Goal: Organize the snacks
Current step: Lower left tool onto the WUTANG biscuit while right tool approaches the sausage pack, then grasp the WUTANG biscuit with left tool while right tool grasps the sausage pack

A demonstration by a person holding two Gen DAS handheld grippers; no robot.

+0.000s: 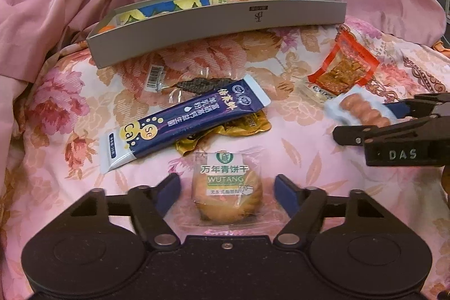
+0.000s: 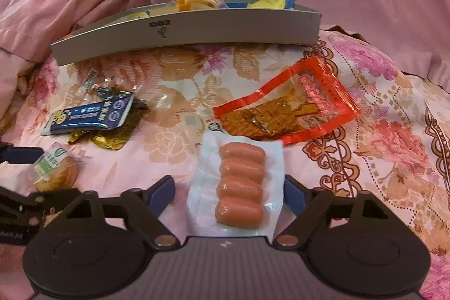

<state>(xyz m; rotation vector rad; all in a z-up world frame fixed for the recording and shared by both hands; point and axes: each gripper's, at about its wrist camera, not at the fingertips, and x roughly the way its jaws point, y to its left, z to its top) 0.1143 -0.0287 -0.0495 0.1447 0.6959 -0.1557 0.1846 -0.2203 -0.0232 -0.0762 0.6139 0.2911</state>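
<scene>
Left wrist view: the left gripper [image 1: 227, 191] straddles a wrapped biscuit [image 1: 227, 194] lying on the flowered bedspread [image 1: 309, 137]; a visible gap remains between each blue pad and the wrapper, so the jaws stand half apart and grip nothing. The printed label reads upright from this camera, the wrapper's long axis running away from it. Only this view shows the right gripper [image 1: 365, 118] from the side, its fingers either side of the sausage pack [image 1: 362, 111].

Right wrist view: the sausage pack [image 2: 239, 187] lies between the right gripper's [image 2: 229, 194] fingers, its long axis pointing straight ahead toward the grey tray [image 2: 197, 33], the four sausages stacked crosswise. The right pad meets the wrapper's edge; the left pad stands clear, so the jaws are fairly wide and not clamped. Only this view shows the red packet [image 2: 289, 108] in full. The blue sachet [image 1: 182, 120] lies slantwise across a gold wrapper [image 1: 242, 125].
</scene>
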